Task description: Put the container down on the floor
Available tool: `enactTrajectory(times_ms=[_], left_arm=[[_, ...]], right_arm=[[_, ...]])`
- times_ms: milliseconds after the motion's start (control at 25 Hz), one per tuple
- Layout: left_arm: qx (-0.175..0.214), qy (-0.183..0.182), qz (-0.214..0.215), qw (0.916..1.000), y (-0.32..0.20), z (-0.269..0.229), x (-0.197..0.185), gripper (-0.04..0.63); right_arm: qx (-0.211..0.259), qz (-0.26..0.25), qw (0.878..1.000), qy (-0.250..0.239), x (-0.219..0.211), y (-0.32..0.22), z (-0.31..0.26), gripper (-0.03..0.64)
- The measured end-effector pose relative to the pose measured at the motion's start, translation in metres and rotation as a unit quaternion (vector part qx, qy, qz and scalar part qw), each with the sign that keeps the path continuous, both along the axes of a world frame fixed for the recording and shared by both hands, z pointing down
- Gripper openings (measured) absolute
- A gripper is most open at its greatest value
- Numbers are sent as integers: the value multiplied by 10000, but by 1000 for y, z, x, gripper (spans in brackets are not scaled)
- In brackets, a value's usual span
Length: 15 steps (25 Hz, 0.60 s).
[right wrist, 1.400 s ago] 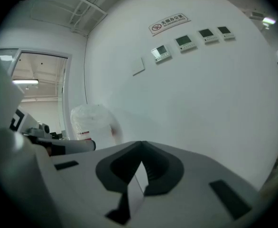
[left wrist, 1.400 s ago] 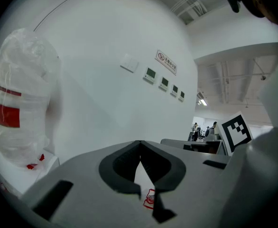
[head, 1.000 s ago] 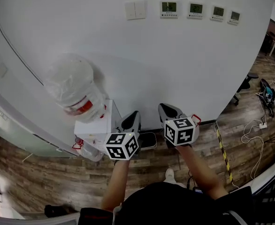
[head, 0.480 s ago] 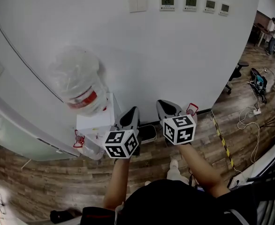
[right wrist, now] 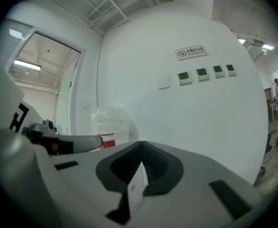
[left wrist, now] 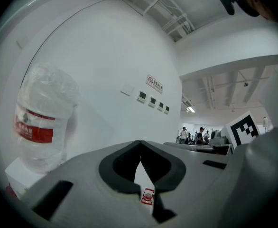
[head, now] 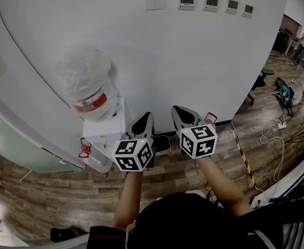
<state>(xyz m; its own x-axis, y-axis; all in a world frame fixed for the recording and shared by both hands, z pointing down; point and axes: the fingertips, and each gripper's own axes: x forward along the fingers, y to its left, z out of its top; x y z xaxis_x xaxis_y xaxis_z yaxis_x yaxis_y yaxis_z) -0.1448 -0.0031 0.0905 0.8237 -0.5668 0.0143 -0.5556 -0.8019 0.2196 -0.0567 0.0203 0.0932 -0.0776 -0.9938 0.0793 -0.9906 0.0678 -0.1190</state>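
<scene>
— White wall (head: 204,61) and wood floor (head: 48,201) noted. Where was the container?
— Container (head: 163,145) was held clear of the floor between both grippers, near the water dispenser (head: 108,134).
— Fingers?
— Left gripper (head: 147,120) was pinched on a thin white edge of it. Right gripper (head: 179,114) was likewise clamped on a thin white edge at the opposite side.

A big water bottle (head: 87,90) stands neck-down on a white dispenser (head: 108,134), just left of the left fingers (head: 143,128). High on the wall beyond both pairs of fingers hang a switch (head: 153,0) and four thermostats (head: 211,1). Well right of the right fingers (head: 185,118) lie striped tape (head: 244,157) and cables (head: 276,139).
</scene>
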Motion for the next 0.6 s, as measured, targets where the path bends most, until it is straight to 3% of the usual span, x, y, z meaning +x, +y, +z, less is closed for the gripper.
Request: enactTrajectory(times_ms=[600], left_arm=[[61,26,-186,9998,7,-14,34,17]], right_arm=[[101,-305,9995,22,31,0,-20,29]])
